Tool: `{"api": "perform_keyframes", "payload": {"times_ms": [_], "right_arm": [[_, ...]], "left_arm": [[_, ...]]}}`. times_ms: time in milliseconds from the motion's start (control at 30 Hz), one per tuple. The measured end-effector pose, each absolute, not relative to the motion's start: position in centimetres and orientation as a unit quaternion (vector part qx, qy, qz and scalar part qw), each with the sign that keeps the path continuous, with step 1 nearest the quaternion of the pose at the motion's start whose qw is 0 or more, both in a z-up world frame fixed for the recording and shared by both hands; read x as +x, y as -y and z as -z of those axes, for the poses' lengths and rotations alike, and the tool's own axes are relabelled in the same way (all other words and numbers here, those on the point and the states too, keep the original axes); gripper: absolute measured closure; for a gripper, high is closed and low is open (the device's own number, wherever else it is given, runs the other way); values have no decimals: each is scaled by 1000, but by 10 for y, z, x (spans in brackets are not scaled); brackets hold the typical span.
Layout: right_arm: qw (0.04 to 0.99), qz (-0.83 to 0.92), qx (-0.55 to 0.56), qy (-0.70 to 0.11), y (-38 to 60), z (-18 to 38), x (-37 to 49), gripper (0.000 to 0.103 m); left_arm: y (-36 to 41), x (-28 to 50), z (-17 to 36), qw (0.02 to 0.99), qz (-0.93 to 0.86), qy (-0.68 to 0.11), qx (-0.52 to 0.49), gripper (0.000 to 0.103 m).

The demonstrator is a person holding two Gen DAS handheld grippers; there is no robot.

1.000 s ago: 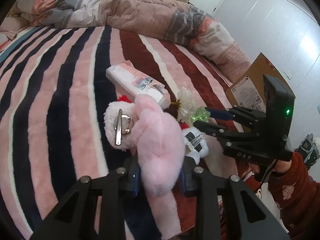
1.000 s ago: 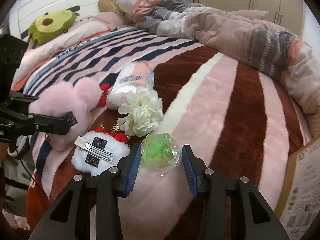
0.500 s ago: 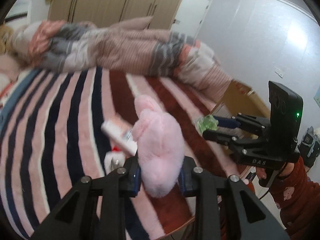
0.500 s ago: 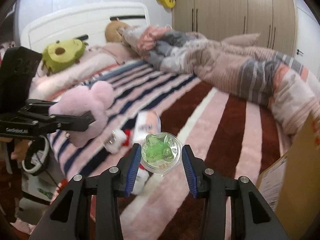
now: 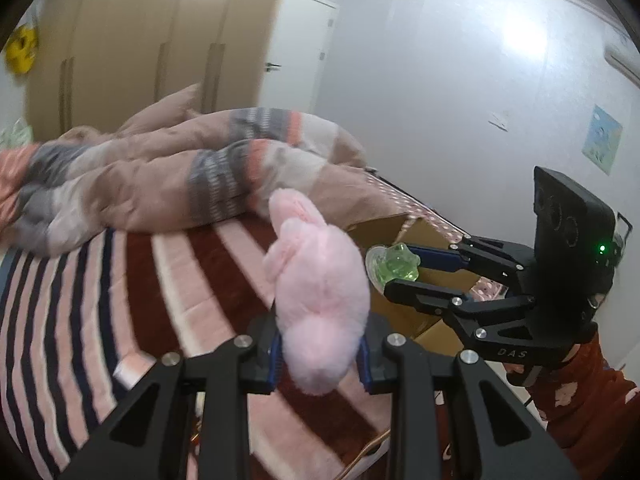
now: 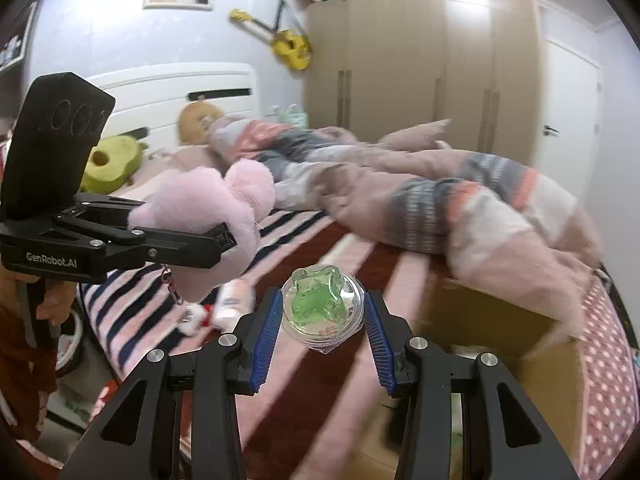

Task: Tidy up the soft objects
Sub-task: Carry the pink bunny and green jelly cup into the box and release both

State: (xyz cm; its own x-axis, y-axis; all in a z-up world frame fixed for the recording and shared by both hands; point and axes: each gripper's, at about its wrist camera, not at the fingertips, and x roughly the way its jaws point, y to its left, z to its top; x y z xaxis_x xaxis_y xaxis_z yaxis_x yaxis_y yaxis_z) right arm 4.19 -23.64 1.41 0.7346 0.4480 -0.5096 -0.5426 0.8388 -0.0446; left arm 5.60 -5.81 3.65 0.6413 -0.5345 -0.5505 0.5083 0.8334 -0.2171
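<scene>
1. Grip, left gripper (image 5: 320,354): clamped on pink plush toy (image 5: 318,292), blue pads pressing both sides of its lower end. Rest of plush sticks up and forward past the fingertips.
2. Same plush from right wrist view (image 6: 208,216): held up in the air above the striped blanket (image 6: 132,300), metal clip dangling beneath it. Left gripper (image 6: 222,240) seen side-on there, marked "GenRobot.AI".
3. Grip, right gripper (image 6: 322,312): closed on clear round case with green squishy toy inside (image 6: 320,306). Blue ribbed pads (image 6: 266,336) touching case on left and right.
4. Same case from left wrist view (image 5: 394,266): just right of the plush, held between the fingers of the right gripper (image 5: 400,270), green LED lit on its body.
5. Cardboard box (image 5: 404,236): open, at bed edge, behind and below the case in left wrist view. In right wrist view, box (image 6: 500,332) low right of the case, flaps open; contents too blurred to tell.
6. Left on blanket: tissue pack (image 6: 234,300) and small white fluffy item with red trim (image 6: 194,316), close together, below the plush.
7. Background: rumpled quilt (image 6: 440,208) across far side of bed, avocado plush (image 6: 110,164) near headboard, wardrobe (image 6: 420,68), yellow ukulele (image 6: 290,46) on wall.
8. Blur: both views motion-smeared, fine detail unreliable.
</scene>
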Motion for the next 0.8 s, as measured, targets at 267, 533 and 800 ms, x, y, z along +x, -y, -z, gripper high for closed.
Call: {"api": "perform_keyframes", "payload": {"times_ms": [267, 533, 800], "right_arm": [[935, -201, -86, -278, 321, -3, 51, 65], [921, -188, -112, -324, 354, 34, 63, 63], [919, -187, -103, -331, 365, 45, 74, 61]], "left_arm": [[158, 88, -45, 883, 342, -322, 14, 77], [237, 112, -22, 858, 352, -368, 67, 76], [258, 126, 2, 848, 342, -394, 94, 74]]}}
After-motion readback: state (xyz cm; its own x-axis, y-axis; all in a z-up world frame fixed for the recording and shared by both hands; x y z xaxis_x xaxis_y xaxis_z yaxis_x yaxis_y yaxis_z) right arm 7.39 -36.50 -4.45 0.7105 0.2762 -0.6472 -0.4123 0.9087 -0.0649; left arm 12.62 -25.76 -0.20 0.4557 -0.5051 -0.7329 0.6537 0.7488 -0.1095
